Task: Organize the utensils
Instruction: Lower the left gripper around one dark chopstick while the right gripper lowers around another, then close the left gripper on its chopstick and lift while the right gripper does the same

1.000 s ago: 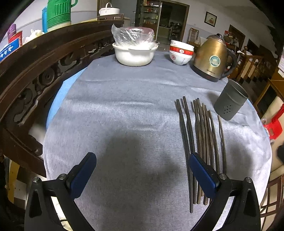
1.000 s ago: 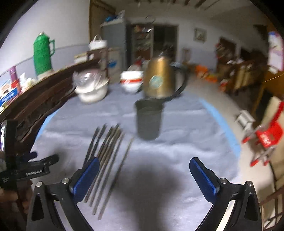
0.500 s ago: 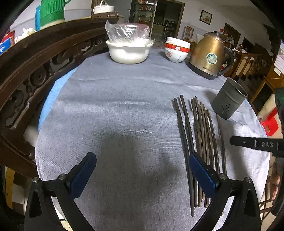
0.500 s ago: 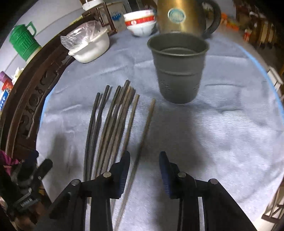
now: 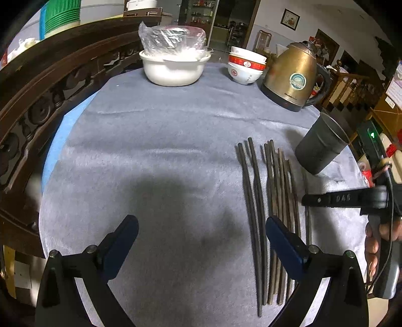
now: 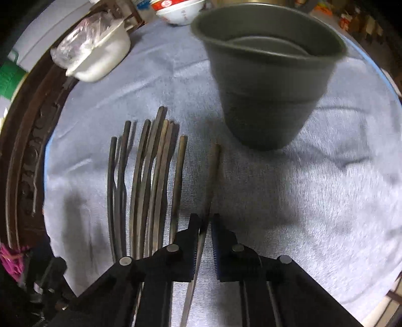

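Left wrist: steep down, wide over table (image 5: 150,151); right: steeper, closer (both share chopsticks (image 6: 150,176)).

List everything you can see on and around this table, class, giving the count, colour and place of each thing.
tablecloth: one, grey, covering the table
chopsticks: several, dark, side by side on the cloth
lone chopstick: one, dark, right of the row
holder cup: one, dark grey, beyond the chopsticks
kettle: one, brass, far right
bowls: small stack, white and red, beside the kettle
covered pot: one, white, far side
flask: one, green, behind the carved wood
left gripper: open, over bare cloth
right gripper: jaws just closing, gripping the lone chopstick
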The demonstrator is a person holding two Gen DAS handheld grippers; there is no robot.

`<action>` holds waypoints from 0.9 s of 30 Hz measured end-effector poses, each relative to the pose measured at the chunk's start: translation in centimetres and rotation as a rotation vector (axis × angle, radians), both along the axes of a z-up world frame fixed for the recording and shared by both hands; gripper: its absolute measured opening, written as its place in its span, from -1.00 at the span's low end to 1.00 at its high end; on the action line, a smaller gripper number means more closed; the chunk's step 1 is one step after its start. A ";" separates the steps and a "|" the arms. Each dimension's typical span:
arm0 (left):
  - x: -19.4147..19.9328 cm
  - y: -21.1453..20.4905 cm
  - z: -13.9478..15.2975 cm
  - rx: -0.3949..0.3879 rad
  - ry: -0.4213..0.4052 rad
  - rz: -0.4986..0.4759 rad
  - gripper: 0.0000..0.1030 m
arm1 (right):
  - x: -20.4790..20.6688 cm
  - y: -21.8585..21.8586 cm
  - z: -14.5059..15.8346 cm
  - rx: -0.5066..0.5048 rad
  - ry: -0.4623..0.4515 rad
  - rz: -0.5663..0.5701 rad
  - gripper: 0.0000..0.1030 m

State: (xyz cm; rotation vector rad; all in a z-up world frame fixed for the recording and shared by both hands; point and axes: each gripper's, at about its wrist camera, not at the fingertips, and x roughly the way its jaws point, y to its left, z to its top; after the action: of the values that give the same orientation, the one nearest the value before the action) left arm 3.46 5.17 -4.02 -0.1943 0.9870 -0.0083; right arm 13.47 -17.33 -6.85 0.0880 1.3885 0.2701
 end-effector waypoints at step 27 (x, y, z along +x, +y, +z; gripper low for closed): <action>10.7 -4.9 -3.7 -0.066 0.404 -0.030 -0.24 | -0.3 -3.6 -0.4 -0.032 0.012 0.240 -0.79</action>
State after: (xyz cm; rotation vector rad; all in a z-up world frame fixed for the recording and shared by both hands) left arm 14.13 0.31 -7.67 -0.2476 1.3939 -0.0299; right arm 13.13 -20.92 -7.29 -0.1046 1.4161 0.4473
